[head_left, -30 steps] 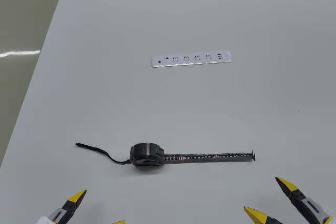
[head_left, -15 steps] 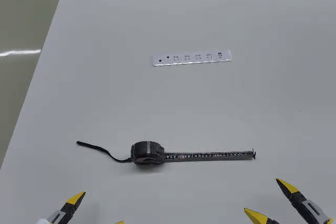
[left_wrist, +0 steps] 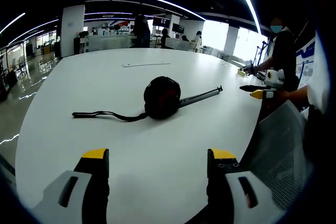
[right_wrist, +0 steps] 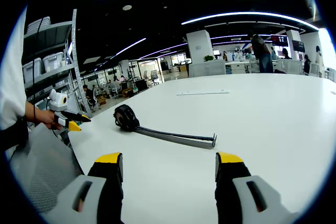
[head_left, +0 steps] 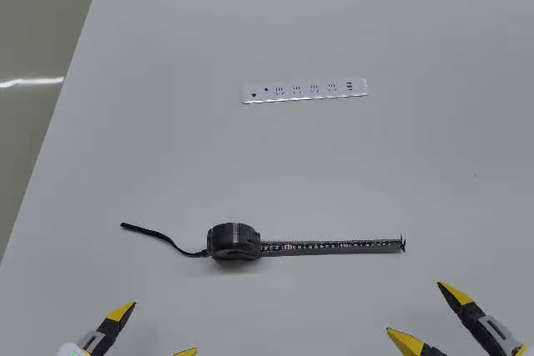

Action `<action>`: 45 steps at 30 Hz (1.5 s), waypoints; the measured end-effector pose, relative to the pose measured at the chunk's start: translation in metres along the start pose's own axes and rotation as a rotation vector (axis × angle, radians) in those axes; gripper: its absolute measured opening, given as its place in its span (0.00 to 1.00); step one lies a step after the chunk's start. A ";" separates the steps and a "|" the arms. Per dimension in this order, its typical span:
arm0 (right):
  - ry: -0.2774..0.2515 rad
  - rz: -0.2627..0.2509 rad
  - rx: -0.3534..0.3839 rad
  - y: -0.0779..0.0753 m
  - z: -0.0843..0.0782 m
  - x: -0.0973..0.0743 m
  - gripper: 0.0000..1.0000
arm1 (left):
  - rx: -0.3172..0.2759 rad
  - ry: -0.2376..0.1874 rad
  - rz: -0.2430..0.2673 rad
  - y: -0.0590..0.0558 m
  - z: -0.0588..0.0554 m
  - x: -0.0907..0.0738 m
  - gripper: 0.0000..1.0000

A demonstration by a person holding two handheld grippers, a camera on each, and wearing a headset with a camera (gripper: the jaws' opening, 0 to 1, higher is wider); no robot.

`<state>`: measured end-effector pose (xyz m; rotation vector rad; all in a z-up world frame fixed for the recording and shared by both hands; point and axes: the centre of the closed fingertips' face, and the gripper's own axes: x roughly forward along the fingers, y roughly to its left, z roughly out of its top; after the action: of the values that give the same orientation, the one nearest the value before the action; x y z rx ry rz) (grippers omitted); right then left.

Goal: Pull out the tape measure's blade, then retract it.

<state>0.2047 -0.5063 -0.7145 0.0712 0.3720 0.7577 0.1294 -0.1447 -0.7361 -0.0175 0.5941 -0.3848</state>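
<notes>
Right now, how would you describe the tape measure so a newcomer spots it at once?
On the white table, look at the near half, closer to the person than the power strip. The tape measure lies there with its blade pulled out one way and a thin strap trailing the other. Unlike the flat white strip, it is a round dark case.

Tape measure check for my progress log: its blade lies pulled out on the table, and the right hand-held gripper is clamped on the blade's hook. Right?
No. The blade of the tape measure does lie pulled out on the table, but the right hand-held gripper is open, short of the hook, as the right gripper view shows.
</notes>
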 end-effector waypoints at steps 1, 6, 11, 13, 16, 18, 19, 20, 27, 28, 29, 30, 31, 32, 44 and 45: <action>0.003 0.002 -0.001 0.000 -0.001 0.001 0.73 | 0.000 -0.001 0.001 0.000 0.000 0.000 0.75; -0.001 0.003 0.001 -0.002 0.002 0.005 0.72 | 0.002 0.009 0.003 -0.006 0.004 0.008 0.75; 0.001 0.010 0.000 -0.003 0.002 0.010 0.72 | -0.006 0.013 0.014 -0.008 0.010 0.015 0.75; 0.000 0.018 -0.003 -0.003 0.002 0.013 0.72 | 0.003 0.021 0.014 -0.008 0.012 0.017 0.75; -0.002 0.018 -0.001 -0.006 0.004 0.016 0.72 | -0.001 0.028 0.013 -0.008 0.014 0.019 0.75; -0.002 0.021 -0.005 -0.008 0.004 0.018 0.72 | 0.005 0.025 0.015 -0.008 0.018 0.021 0.75; -0.001 0.023 -0.007 -0.008 0.004 0.018 0.72 | 0.000 0.027 0.012 -0.009 0.017 0.022 0.75; 0.002 0.023 -0.011 -0.008 0.003 0.019 0.72 | -0.002 0.024 0.008 -0.010 0.019 0.023 0.75; 0.005 0.026 -0.012 -0.013 0.003 0.023 0.72 | 0.005 0.014 0.009 -0.013 0.028 0.030 0.76; 0.005 0.027 -0.014 -0.013 0.003 0.023 0.72 | 0.002 0.012 0.005 -0.014 0.029 0.031 0.76; 0.007 0.028 -0.017 -0.014 0.003 0.023 0.71 | 0.000 0.013 0.002 -0.015 0.029 0.033 0.76; 0.009 0.030 -0.015 -0.014 0.003 0.024 0.71 | 0.006 0.018 0.000 -0.017 0.029 0.034 0.76; 0.011 0.032 -0.017 -0.015 0.003 0.024 0.71 | 0.011 0.021 0.003 -0.018 0.029 0.035 0.76; 0.014 0.034 -0.018 -0.014 0.003 0.025 0.71 | 0.009 0.019 0.002 -0.019 0.031 0.036 0.75; 0.024 0.040 -0.027 -0.023 0.003 0.030 0.71 | 0.015 0.024 0.006 -0.030 0.035 0.050 0.78; 0.024 0.041 -0.028 -0.023 0.003 0.031 0.71 | 0.004 0.020 0.009 -0.030 0.036 0.052 0.79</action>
<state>0.2416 -0.5018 -0.7255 0.0433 0.3838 0.8048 0.1781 -0.1943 -0.7304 -0.0074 0.6128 -0.3778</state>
